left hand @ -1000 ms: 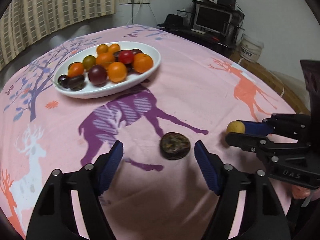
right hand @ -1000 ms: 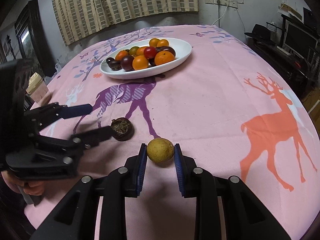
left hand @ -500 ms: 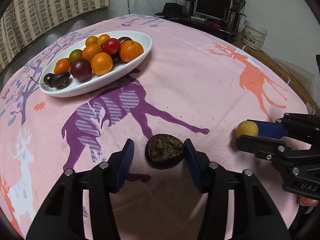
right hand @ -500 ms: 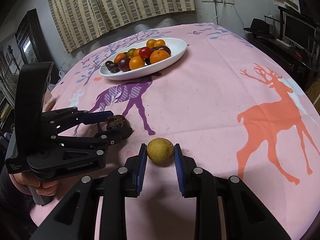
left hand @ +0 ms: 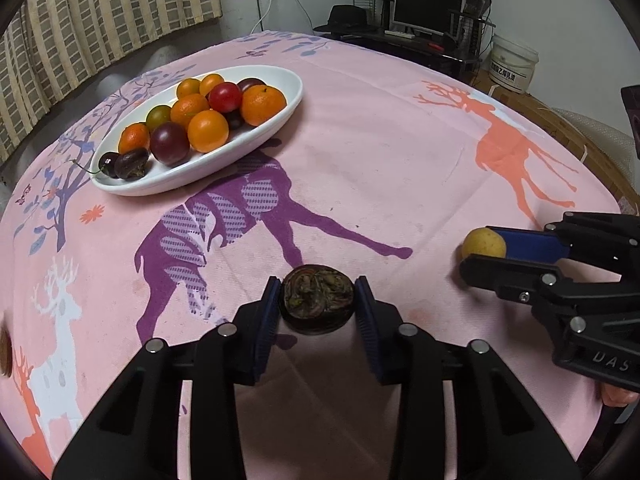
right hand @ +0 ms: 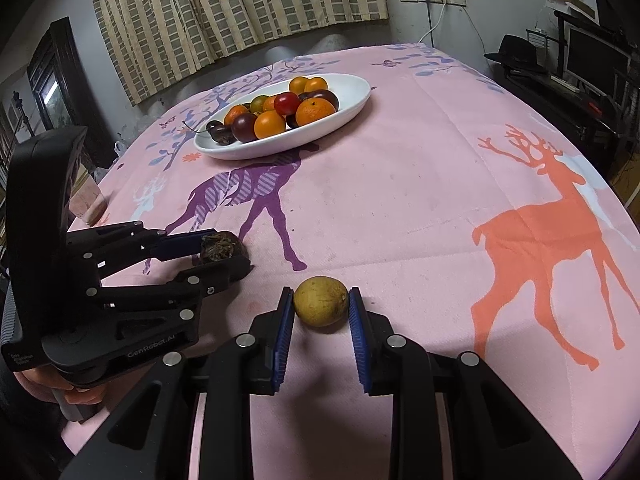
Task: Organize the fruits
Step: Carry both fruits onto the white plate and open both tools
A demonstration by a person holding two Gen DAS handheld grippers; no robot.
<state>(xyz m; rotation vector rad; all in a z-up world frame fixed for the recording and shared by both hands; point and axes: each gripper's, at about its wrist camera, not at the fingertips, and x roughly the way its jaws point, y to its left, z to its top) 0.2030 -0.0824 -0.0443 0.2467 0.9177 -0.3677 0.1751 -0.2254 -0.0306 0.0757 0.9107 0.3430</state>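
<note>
A dark, wrinkled round fruit [left hand: 317, 300] lies on the pink deer tablecloth between the blue pads of my left gripper [left hand: 317, 292]. Its jaws are closing and both pads touch the fruit's sides. To its right my right gripper [right hand: 321, 300] is shut on a small yellow-green fruit [right hand: 320, 306], which still rests on the cloth. Each gripper shows in the other's view: the right gripper [left hand: 480, 254] at the right, the left gripper [right hand: 224, 254] at the left. A white oval plate [left hand: 280, 80] farther back holds several oranges, tomatoes, plums and a cherry.
The table drops away at the right edge toward a desk with a monitor [left hand: 426, 8] and a white bucket [left hand: 514, 64]. Striped curtains [right hand: 240, 12] hang behind the table. A hand [right hand: 84, 394] holds the left gripper's handle. Open cloth lies between the fruits and the plate.
My left gripper's jaws have come together from wide apart until the pads meet the dark fruit, and it edged forward around it. The right gripper has stayed still on the yellow fruit.
</note>
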